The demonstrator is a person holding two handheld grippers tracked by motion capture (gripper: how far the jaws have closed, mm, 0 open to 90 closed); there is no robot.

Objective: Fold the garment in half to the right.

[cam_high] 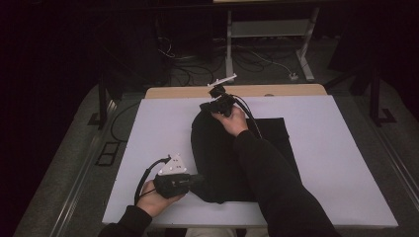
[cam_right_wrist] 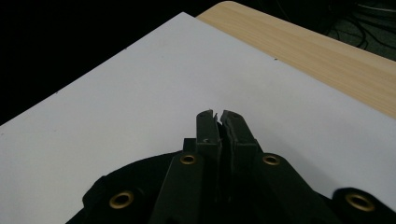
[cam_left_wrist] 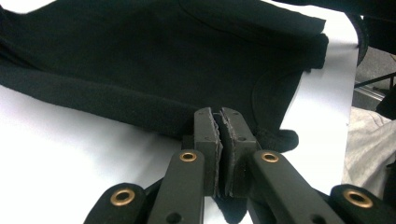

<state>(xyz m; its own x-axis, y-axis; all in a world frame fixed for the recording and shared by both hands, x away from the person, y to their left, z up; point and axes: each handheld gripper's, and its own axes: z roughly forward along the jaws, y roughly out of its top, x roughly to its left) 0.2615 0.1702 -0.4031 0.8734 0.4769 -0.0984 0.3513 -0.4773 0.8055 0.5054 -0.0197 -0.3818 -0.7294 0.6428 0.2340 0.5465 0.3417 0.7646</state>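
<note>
Apparently mid-fold: left tongs [cam_left_wrist: 219, 122] pinching the near edge of the black shirt [cam_high: 217, 158], right tongs [cam_high: 213, 106] pinching its far edge at bench centre. Next, probably lifting both edges together, kept taut. White bench [cam_high: 341, 163]; dark room, cables [cam_high: 197, 69] on the floor beyond.

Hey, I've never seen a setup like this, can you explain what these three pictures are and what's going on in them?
A person works at a table with a white board on it, holding a two-jaw tool in each hand. The high view looks down from above; the other two come from cameras riding on the tools. A black garment lies on the board. The left tool is shut on the garment's near edge. The right tool is shut at the garment's far edge; whether it actually pinches the cloth I cannot tell.
</note>
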